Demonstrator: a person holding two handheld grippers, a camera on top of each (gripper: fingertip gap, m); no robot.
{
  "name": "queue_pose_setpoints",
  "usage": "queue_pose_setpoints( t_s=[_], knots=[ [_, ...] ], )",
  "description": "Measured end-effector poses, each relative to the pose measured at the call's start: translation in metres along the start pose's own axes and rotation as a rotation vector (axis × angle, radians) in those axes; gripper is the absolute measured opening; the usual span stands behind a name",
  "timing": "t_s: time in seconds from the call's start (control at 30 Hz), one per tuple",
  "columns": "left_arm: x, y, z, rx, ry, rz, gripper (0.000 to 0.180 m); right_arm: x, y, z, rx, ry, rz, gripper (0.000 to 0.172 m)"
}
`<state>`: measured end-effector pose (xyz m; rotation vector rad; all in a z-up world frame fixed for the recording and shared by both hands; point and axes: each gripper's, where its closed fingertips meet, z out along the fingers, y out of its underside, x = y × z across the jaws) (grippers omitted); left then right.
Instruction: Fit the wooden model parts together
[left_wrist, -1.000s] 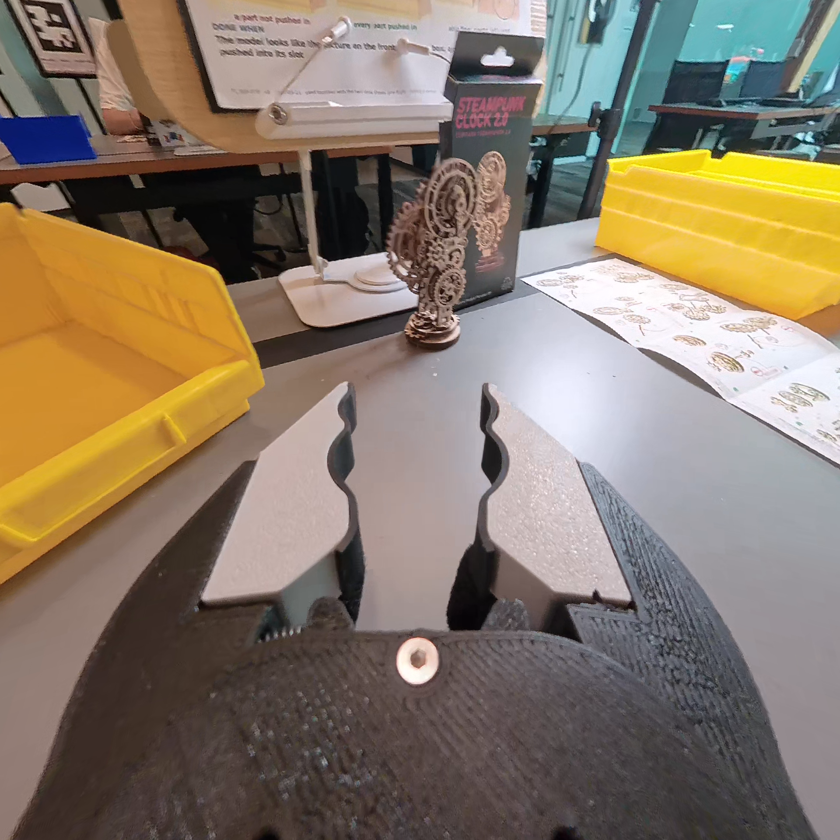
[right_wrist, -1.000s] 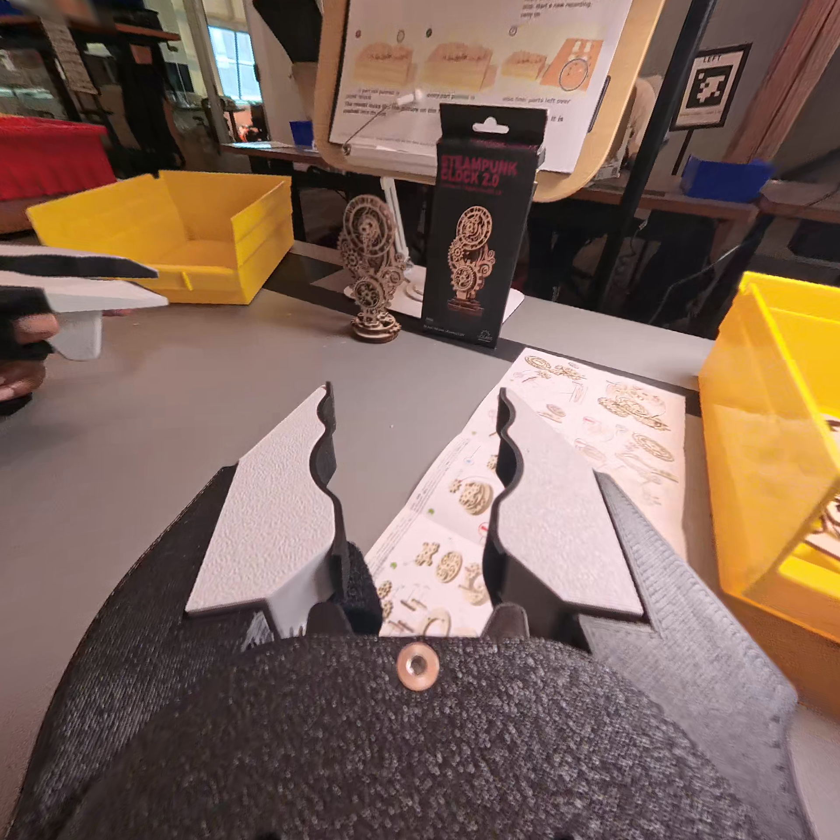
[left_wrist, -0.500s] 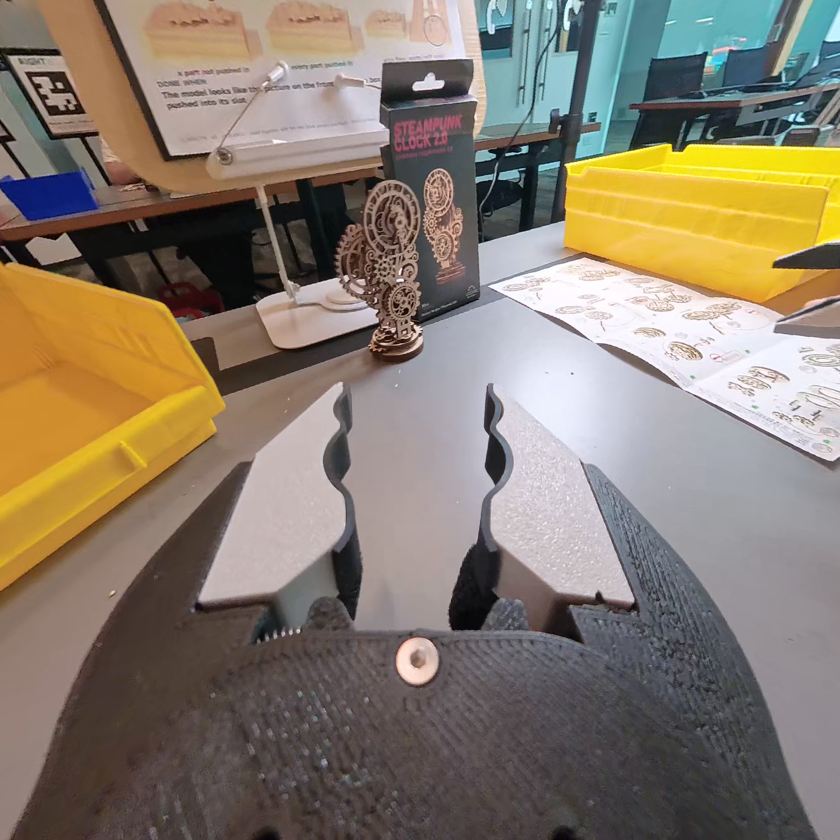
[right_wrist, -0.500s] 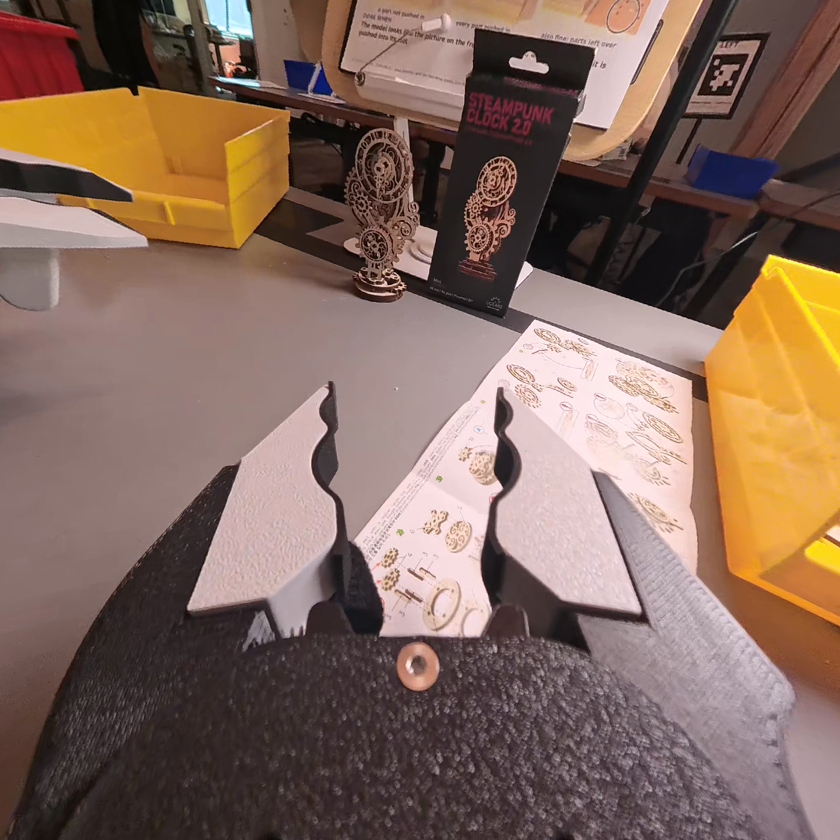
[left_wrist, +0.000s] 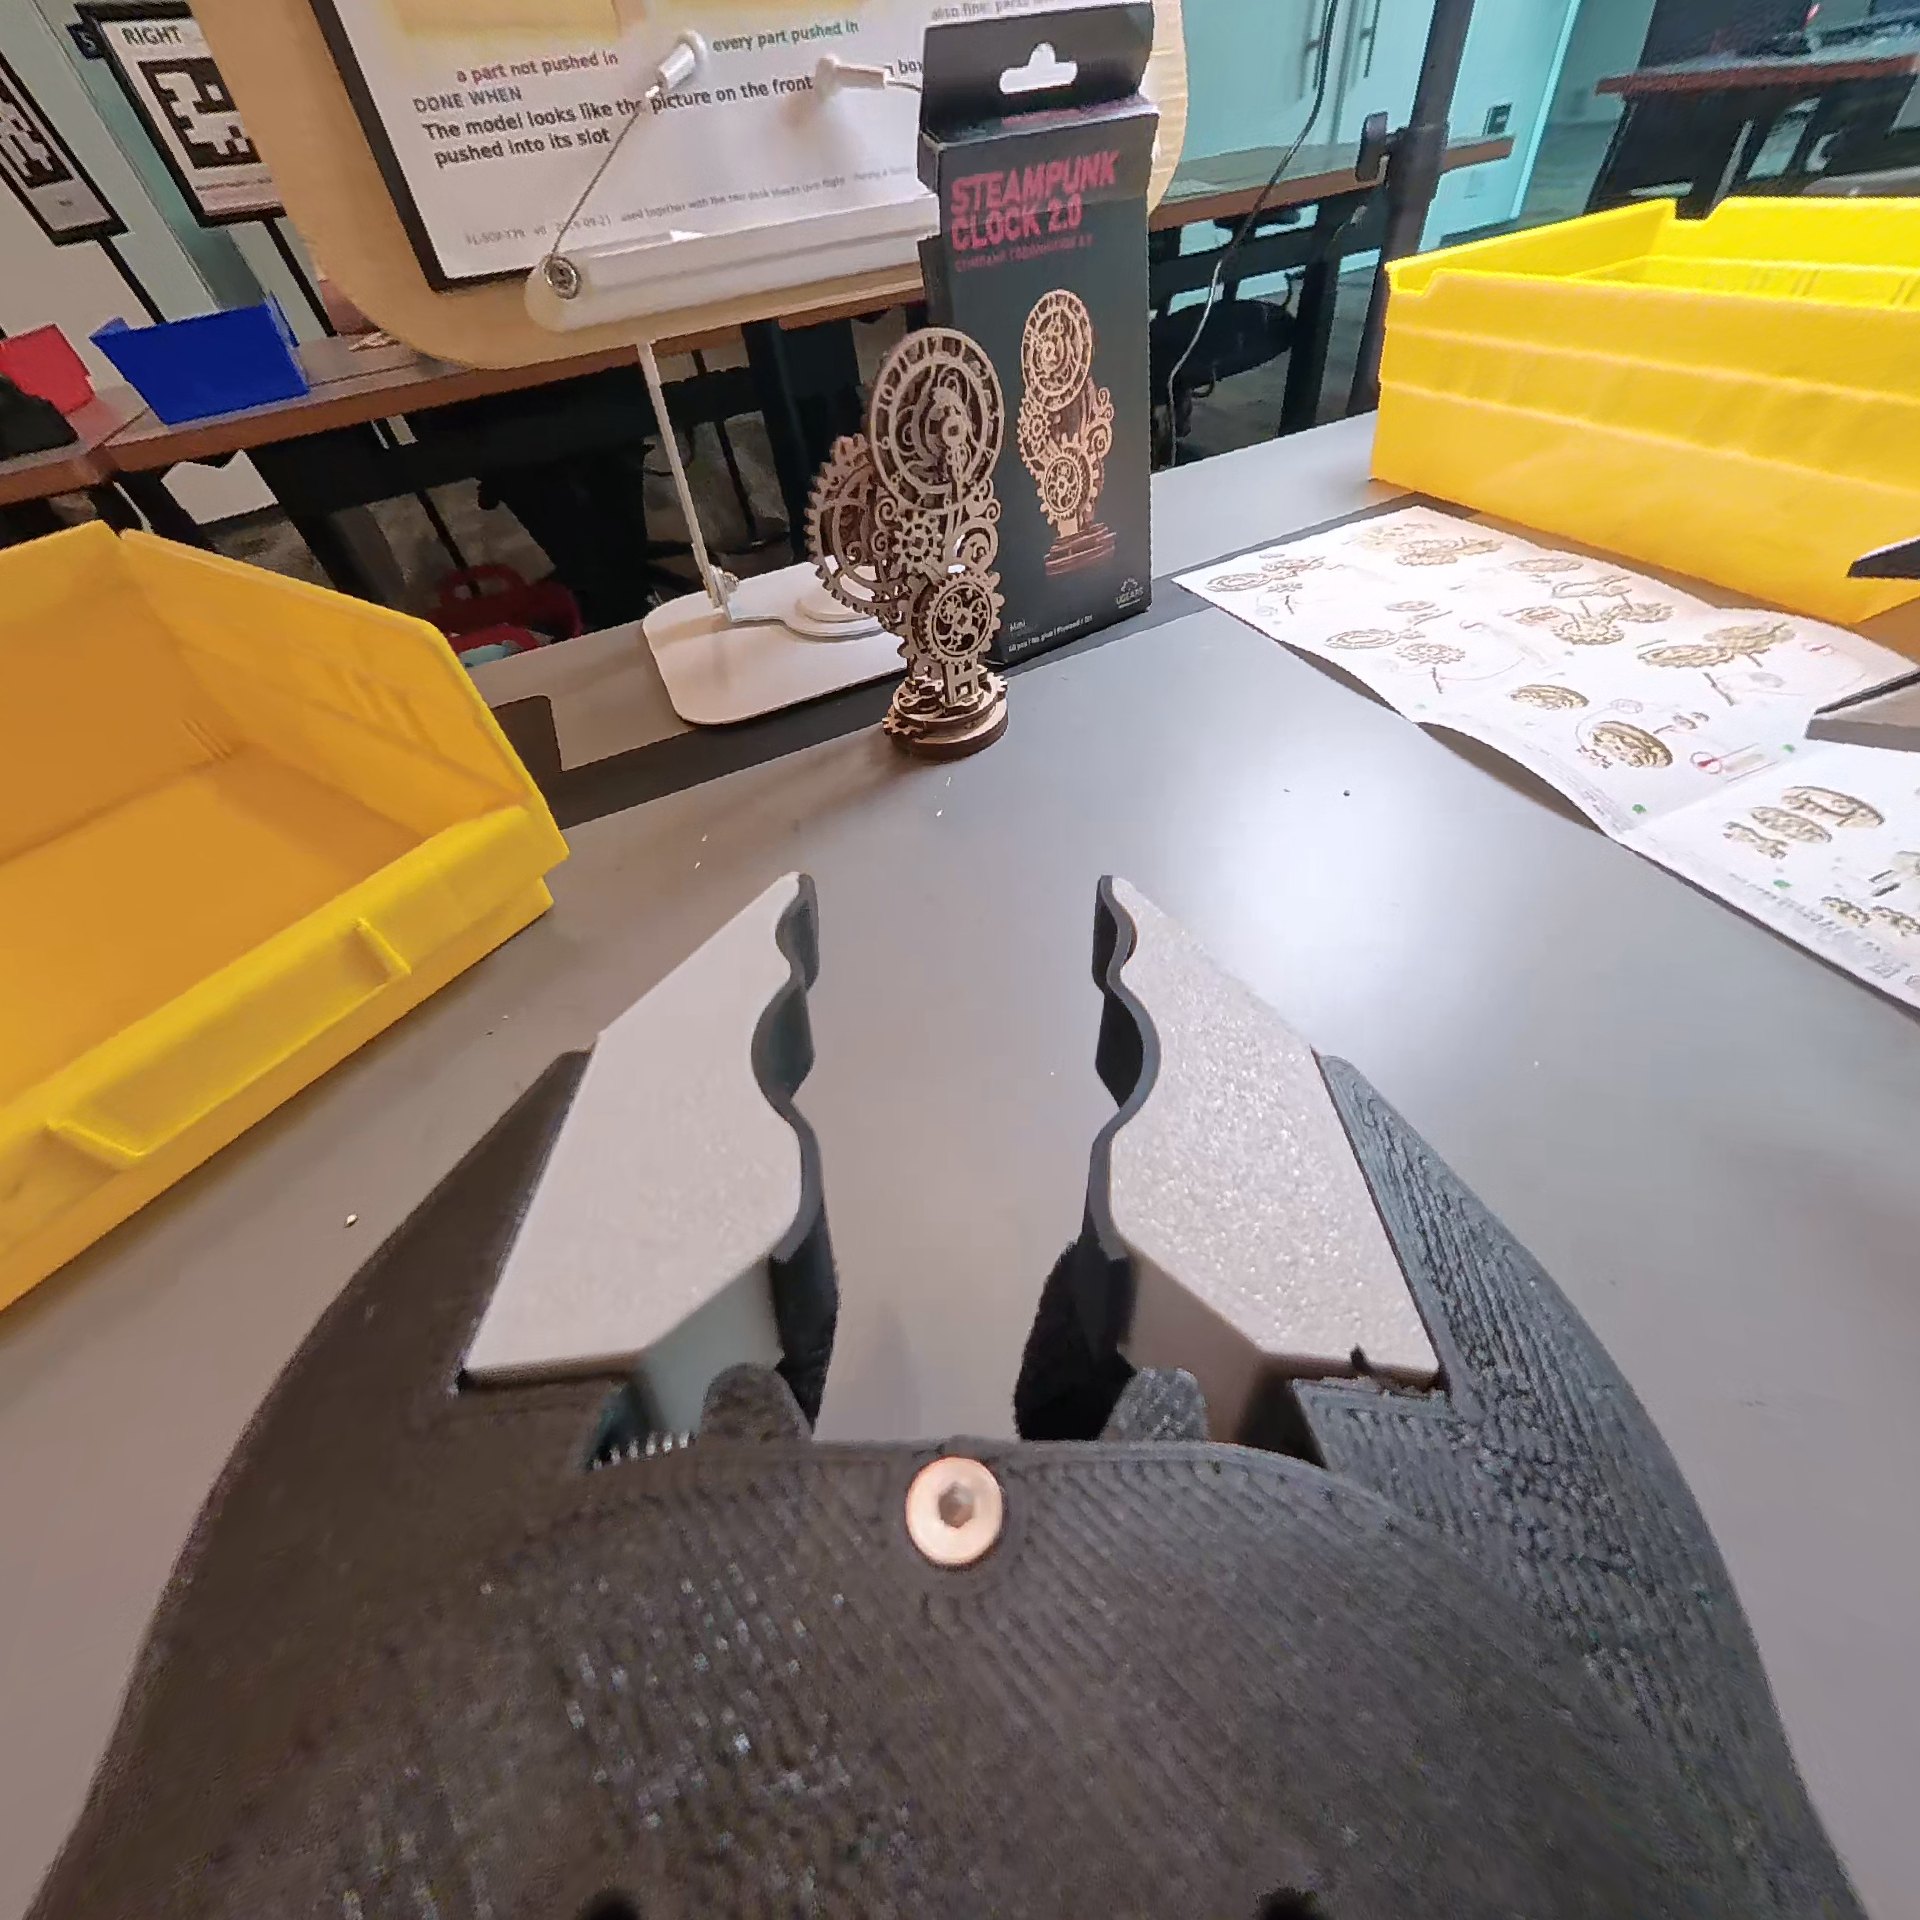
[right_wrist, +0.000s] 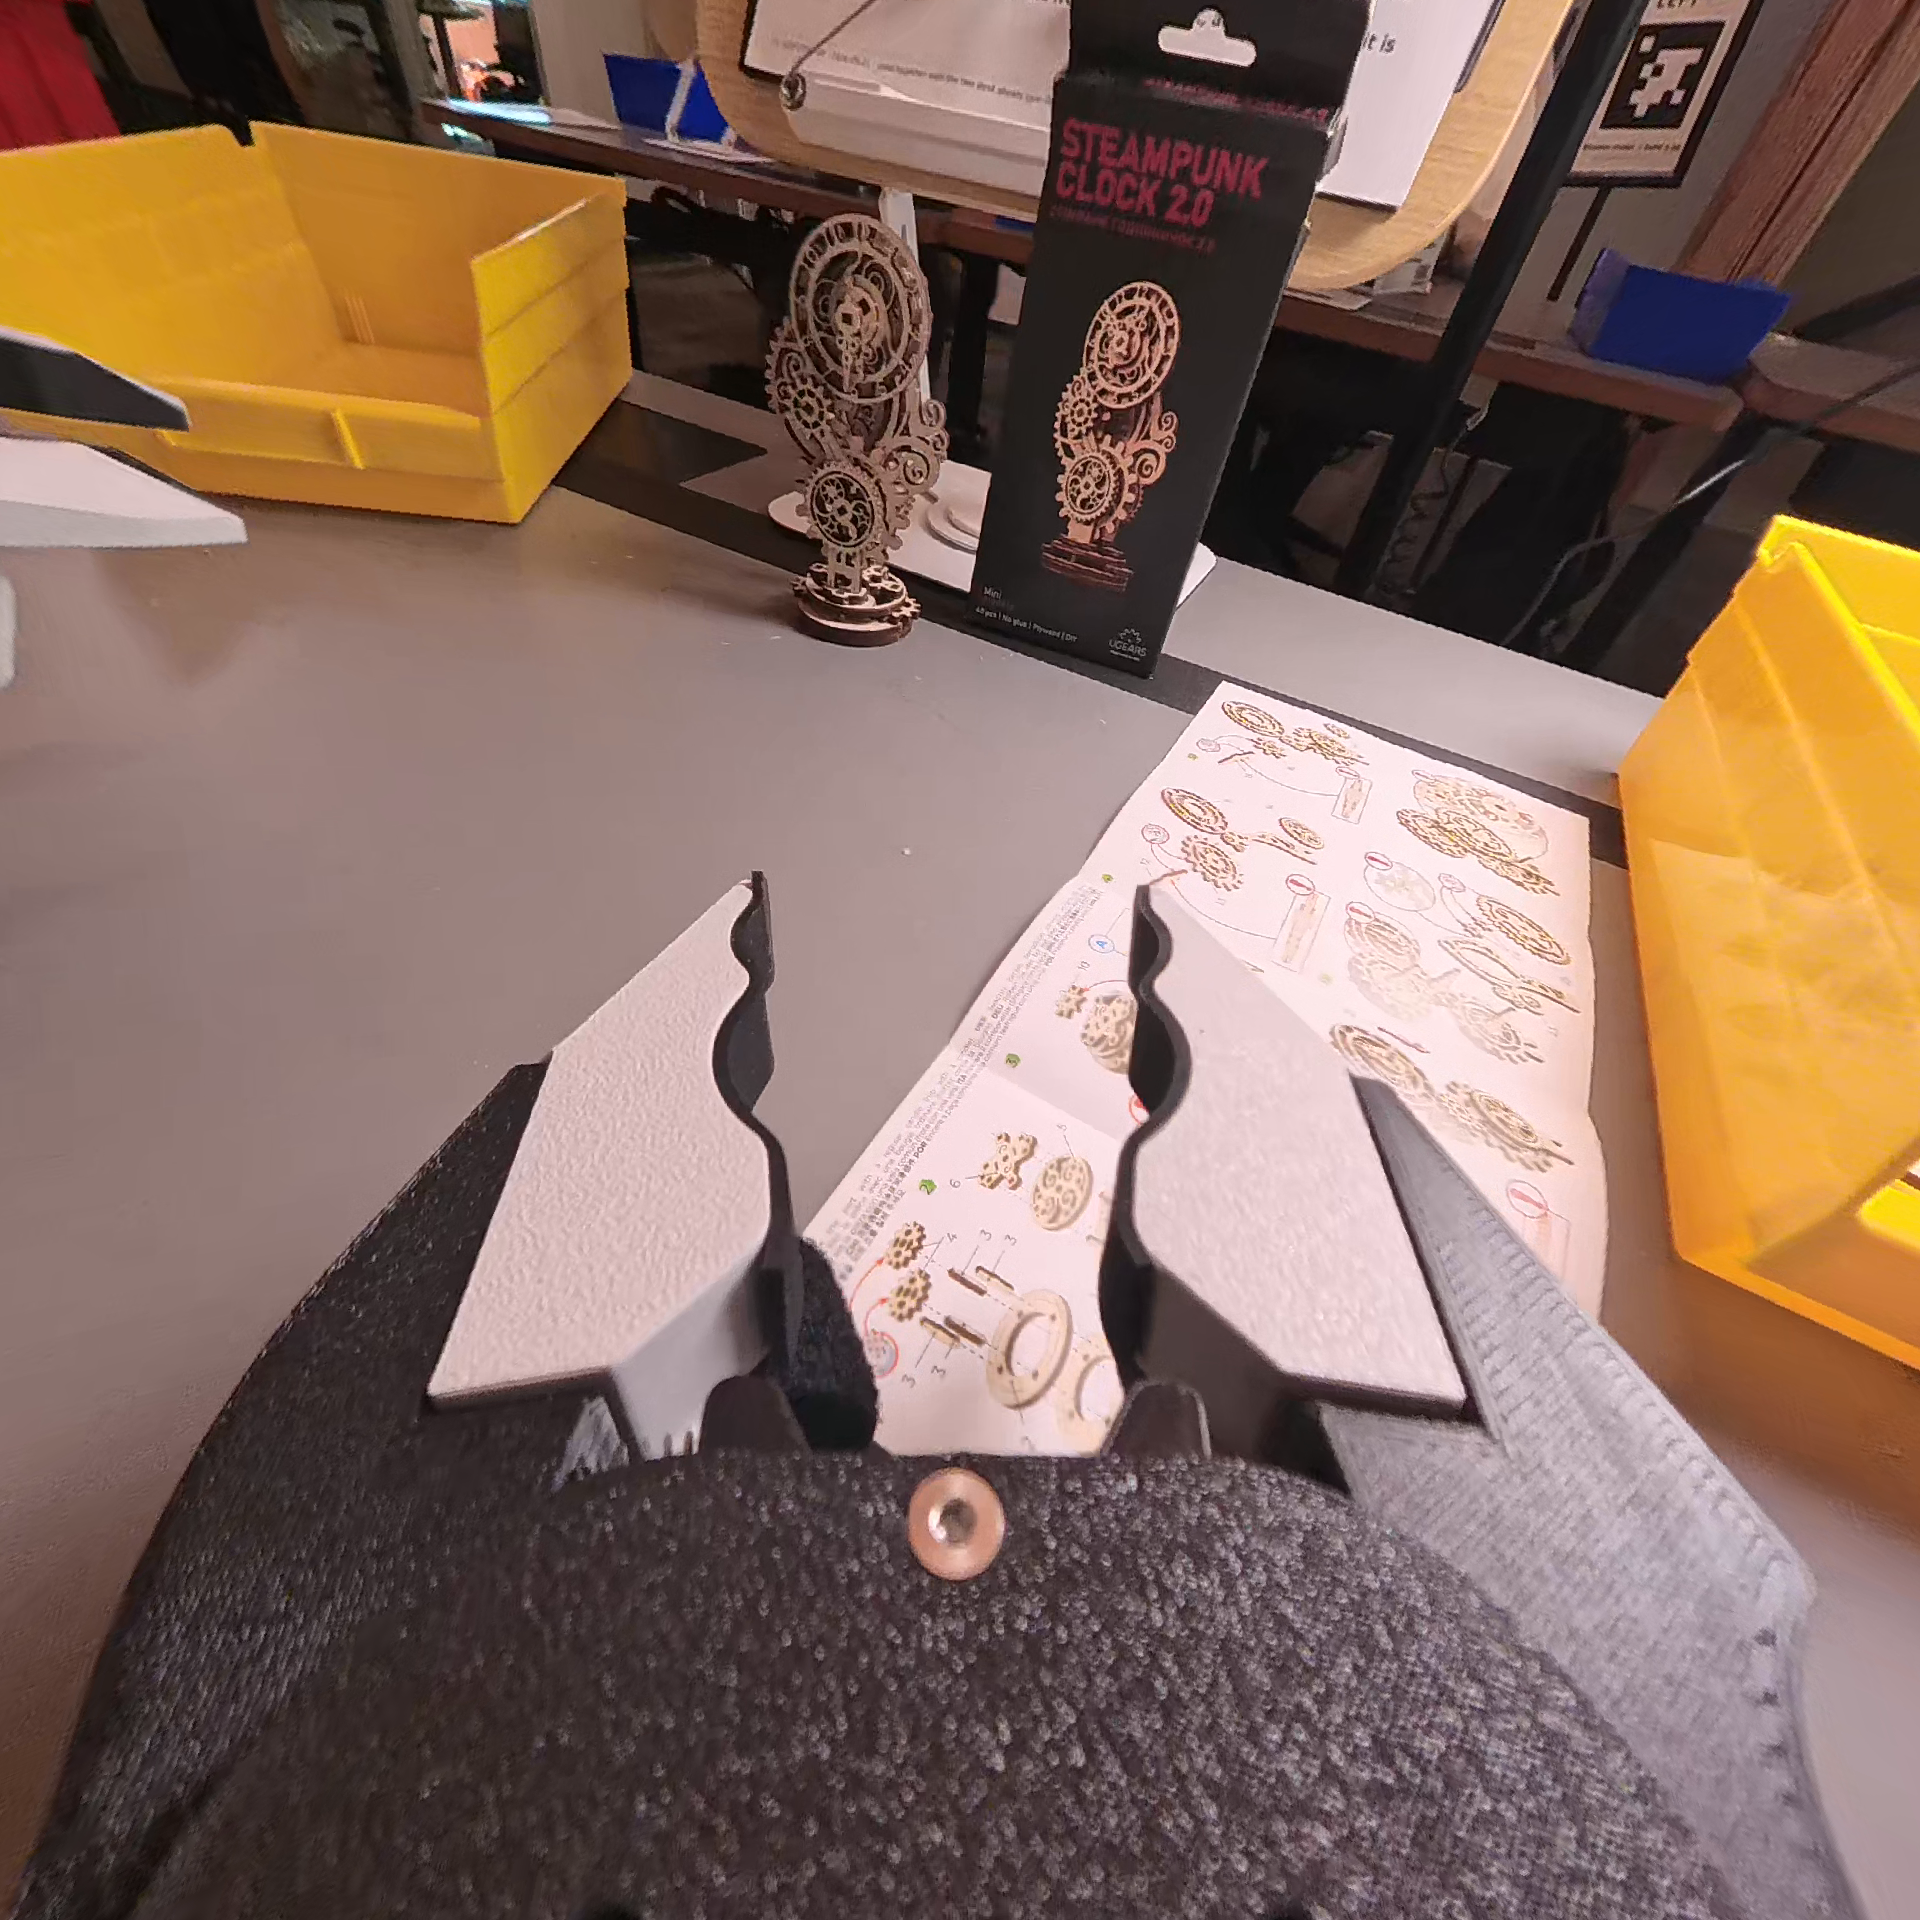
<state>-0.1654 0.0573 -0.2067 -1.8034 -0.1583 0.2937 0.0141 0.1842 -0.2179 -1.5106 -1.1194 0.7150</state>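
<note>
Jaws of both grippers, left (left_wrist: 954, 894) and right (right_wrist: 951, 894), are held apart, nothing clamped; clock model (left_wrist: 930, 540) is seen well ahead, sheet (right_wrist: 1351, 987) under right jaws.

- At the far middle of the surface (left_wrist: 1351, 1039): wooden model (left_wrist: 928, 540), upright.
- Just right of it, slightly behind: box (left_wrist: 1044, 343), standing.
- Behind and left of the model: stand base (left_wrist: 727, 665).
- At far left: bin (left_wrist: 208, 831).
- At right: leaflet (left_wrist: 1558, 665), flat; behind it, second bin (left_wrist: 1662, 395).
</note>
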Motion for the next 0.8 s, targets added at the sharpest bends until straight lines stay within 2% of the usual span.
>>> queue_pose_setpoints(
  t_s=[0.1, 0.13, 0.17, 0.2, 0.23, 0.37, 0.5, 0.67, 0.8],
  knots=[
    [0.005, 0.001, 0.002, -0.011, -0.011, 0.034, 0.042, -0.014, -0.006, -0.001, 0.011, -0.031, 0.005, 0.064],
    [0.005, 0.001, 0.003, -0.016, -0.023, 0.045, 0.028, -0.023, -0.012, -0.003, 0.022, -0.05, -0.007, 0.055],
    [0.006, 0.002, 0.005, -0.026, -0.032, 0.063, 0.004, -0.035, -0.021, -0.007, 0.049, -0.078, -0.035, 0.037],
    [0.006, 0.004, 0.007, -0.042, -0.054, 0.084, 0.0, -0.051, -0.034, -0.013, 0.088, -0.11, -0.066, 0.015],
    [0.004, 0.006, 0.011, -0.064, -0.087, 0.107, 0.0, -0.071, -0.048, -0.02, 0.129, -0.152, -0.095, 0.0],
    [0.016, 0.007, 0.029, -0.115, -0.107, 0.173, 0.0, -0.169, -0.092, -0.052, 0.223, -0.38, -0.199, 0.0],
    [0.023, 0.006, 0.047, -0.133, -0.166, 0.276, 0.0, -0.234, -0.099, -0.057, 0.175, -0.456, -0.278, 0.0],
    [0.021, 0.01, 0.053, -0.149, -0.222, 0.362, 0.0, -0.248, -0.079, -0.04, 0.066, -0.442, -0.247, 0.0],
    [0.018, 0.011, 0.053, -0.148, -0.234, 0.384, 0.0, -0.244, -0.076, -0.036, 0.061, -0.431, -0.22, 0.0]
  ],
)
